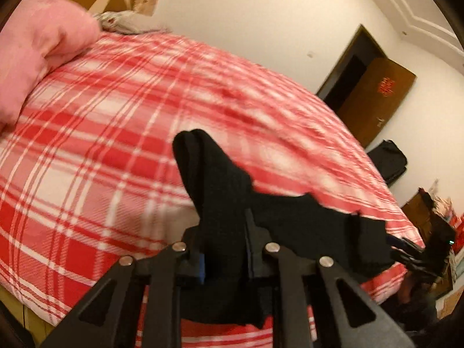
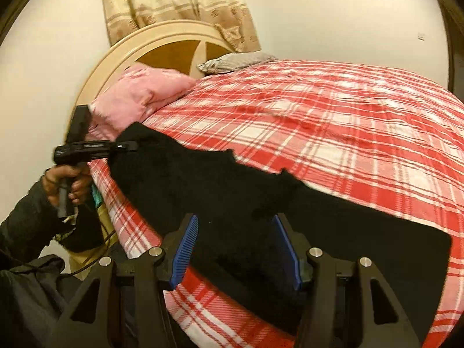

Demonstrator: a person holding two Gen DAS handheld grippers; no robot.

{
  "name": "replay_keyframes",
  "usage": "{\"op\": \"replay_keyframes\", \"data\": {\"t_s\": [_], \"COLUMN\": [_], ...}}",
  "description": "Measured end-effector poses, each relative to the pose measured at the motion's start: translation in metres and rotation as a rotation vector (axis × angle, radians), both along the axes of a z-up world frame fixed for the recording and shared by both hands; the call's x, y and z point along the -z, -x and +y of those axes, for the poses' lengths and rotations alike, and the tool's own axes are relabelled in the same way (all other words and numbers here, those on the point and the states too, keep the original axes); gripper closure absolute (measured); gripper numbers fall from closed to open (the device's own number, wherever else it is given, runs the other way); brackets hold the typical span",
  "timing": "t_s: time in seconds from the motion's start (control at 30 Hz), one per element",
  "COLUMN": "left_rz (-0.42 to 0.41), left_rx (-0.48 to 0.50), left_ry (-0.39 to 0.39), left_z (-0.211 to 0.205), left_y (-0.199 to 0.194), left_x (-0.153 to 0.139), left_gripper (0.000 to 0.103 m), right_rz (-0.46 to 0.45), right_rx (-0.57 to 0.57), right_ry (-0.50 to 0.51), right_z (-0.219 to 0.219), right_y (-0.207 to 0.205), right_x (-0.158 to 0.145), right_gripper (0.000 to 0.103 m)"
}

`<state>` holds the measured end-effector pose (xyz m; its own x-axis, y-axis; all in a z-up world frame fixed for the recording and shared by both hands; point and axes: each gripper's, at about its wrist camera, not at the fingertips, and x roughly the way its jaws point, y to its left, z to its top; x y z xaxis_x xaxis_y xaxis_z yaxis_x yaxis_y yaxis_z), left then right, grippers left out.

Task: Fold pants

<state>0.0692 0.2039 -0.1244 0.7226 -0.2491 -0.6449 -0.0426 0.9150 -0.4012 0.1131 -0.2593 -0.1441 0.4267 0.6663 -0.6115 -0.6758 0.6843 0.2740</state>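
Black pants lie stretched along the near edge of a bed with a red and white plaid cover. In the left wrist view my left gripper is shut on a bunched end of the pants, which stands up between its fingers. The right wrist view shows that same left gripper at the pants' left end, held by a person's hand. My right gripper stands open over the pants' other part, both blue pads bare. At the far right of the left wrist view, the right gripper sits by the pants' edge.
A pink pillow and a grey pillow lie at the head of the bed by a round headboard. A brown door stands open in the far wall, with a black bag on the floor below it.
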Motion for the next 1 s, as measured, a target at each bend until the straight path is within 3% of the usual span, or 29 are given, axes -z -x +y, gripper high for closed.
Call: {"op": "replay_keyframes", "data": {"t_s": [0.27,0.53,0.73,1.0], "left_rz": [-0.104,-0.149,-0.094,0.038], "left_rx": [0.177,0.405,0.521,0.609], "left_ry": [0.053,0.043,0.008,-0.111], "left_z": [-0.074,-0.172,-0.233,-0.320], "left_y": [-0.012,-0.028,-0.060,-0.091], "left_x": [-0.062,-0.102,-0.094,-0.046], "left_gripper": [0.083,0.084,0.083,0.083], "right_rz": [-0.045,-0.073,-0.026,0.063], "right_rx": [0.116,0.281,0.412,0.586], "right_ry": [0.014,0.012,-0.052,-0.122], "right_z": [-0.056,-0.137,-0.190,-0.234], "right_y": [-0.005,-0.003,-0.006,-0.020], "right_x": [-0.020,-0.030,-0.024,-0.002], "right_gripper": [0.047,0.047,0.046,0.045]}}
